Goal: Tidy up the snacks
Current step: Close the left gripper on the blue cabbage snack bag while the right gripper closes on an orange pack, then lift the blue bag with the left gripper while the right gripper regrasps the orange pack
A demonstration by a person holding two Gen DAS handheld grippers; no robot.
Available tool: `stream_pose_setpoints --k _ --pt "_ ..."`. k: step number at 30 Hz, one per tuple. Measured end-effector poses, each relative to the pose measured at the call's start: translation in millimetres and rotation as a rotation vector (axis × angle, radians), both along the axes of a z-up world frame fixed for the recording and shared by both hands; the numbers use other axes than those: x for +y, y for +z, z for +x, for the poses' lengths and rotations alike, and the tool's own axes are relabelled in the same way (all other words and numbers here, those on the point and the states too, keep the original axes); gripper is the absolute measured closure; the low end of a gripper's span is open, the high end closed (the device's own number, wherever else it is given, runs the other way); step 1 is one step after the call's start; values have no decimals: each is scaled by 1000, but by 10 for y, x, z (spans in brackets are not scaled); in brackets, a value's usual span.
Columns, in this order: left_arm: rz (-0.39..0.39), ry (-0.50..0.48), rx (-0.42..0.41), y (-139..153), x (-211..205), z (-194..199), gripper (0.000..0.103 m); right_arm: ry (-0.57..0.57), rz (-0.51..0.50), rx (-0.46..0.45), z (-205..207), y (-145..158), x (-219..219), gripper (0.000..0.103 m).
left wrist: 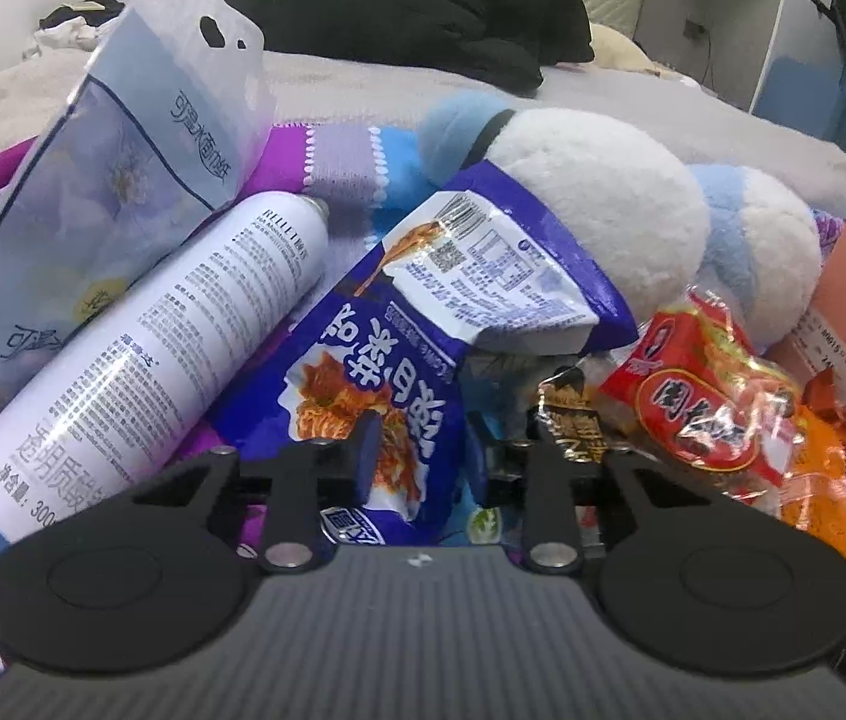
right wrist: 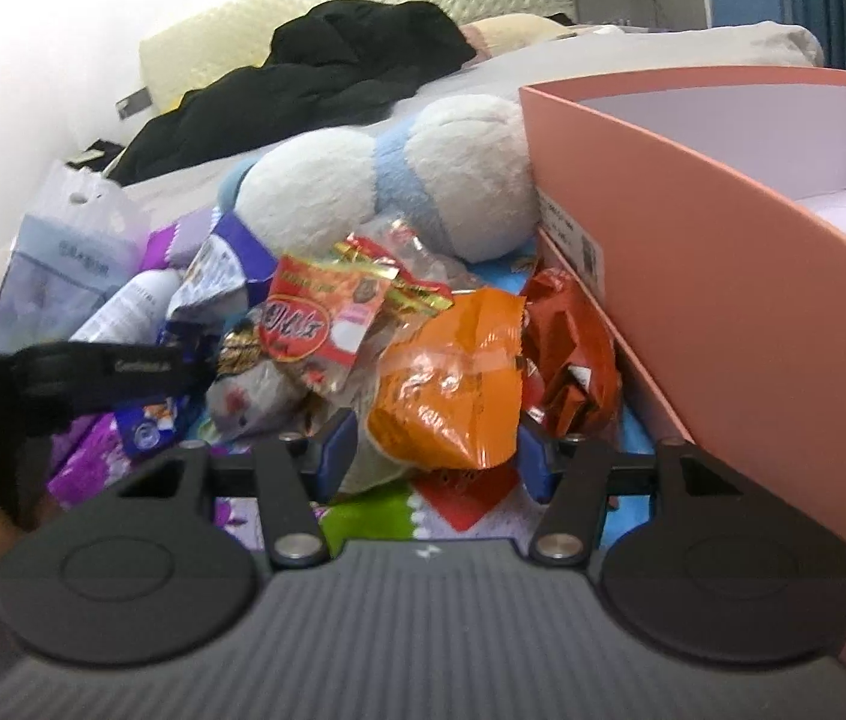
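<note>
A heap of snacks lies on a patterned blanket on a bed. My left gripper [left wrist: 421,459] hangs low over a purple noodle packet [left wrist: 375,372]. Its jaws stand narrow around the packet's lower part, and I see no crumpling at the pads. To the right lies a red snack packet [left wrist: 699,396]. My right gripper [right wrist: 436,456] straddles an orange packet [right wrist: 453,384]. That packet fills most of the gap and reaches the right pad [right wrist: 537,462], though no squeeze shows. Beside it lie a dark red-orange packet [right wrist: 573,360] and the red snack packet [right wrist: 315,318].
An open pink box [right wrist: 693,252] stands at the right, against the heap. A white and blue plush toy [left wrist: 591,228] rests behind the snacks. On the left, a white spray can [left wrist: 141,360] and a tissue pack [left wrist: 93,192] lean. Black clothes [left wrist: 453,6] lie farther back on the bed.
</note>
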State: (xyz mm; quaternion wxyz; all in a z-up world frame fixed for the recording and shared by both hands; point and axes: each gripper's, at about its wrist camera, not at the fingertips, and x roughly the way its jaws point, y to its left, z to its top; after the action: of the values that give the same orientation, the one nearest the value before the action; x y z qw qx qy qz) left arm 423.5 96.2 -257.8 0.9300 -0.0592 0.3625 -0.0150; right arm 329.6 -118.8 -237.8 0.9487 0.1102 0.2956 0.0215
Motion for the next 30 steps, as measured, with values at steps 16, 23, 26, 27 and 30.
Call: stream_pose_setpoints --k 16,23,26,27,30 --pt "-144 52 -17 425 137 -494 91 -11 51 -17 -319 278 -174 92" --pt "-152 65 -16 645 81 -962 92 -6 77 -25 -622 435 -292 93" --pt "-152 69 -17 723 45 -1144 92 3 99 -19 -741 488 -327 93" --pt "-151 69 -17 746 30 -1218 92 7 107 -17 -788 502 -344 93" --pt "-153 68 -18 814 -12 -1433 93 16 124 -8 -923 526 -394 93"
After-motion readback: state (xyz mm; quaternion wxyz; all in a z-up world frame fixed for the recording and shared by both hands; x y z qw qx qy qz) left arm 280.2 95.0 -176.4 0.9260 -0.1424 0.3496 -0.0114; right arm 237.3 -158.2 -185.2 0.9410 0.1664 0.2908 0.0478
